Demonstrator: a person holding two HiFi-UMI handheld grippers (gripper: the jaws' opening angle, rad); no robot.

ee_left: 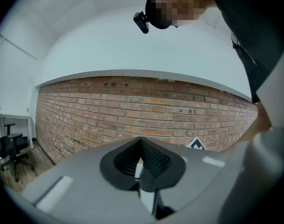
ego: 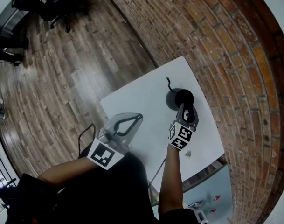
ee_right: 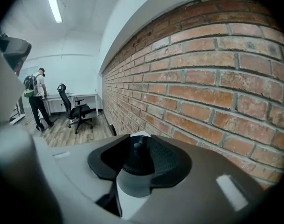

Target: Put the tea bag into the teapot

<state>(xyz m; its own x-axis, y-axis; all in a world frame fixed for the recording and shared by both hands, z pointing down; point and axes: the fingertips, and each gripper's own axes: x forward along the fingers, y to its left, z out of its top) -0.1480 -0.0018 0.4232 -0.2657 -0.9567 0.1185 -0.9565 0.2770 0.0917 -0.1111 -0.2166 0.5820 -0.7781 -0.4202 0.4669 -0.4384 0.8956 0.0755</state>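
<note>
At the left, the left gripper (ego: pixel 138 118) hangs over the near edge of the white table (ego: pixel 146 94), well apart from the teapot. Its jaws stand almost together. We see only a thin pale slit between them and cannot tell what shows there, so we judge it carries nothing.

Further right stands the black teapot (ego: pixel 176 98), with its lid (ee_right: pixel 138 158) on. The right gripper (ego: pixel 187 111) is just over it. In the right gripper view the jaws are spread apart, with the lid knob (ee_right: pixel 138 146) between them but not pressed by the pads.

A small pale thing (ego: pixel 187 153) lies on the table near the right forearm. We believe it is the tea bag, though it is too small to be sure.

So the task is at its beginning: the lid is not yet lifted, the bag not yet taken, and nothing has gone into the pot.
</note>
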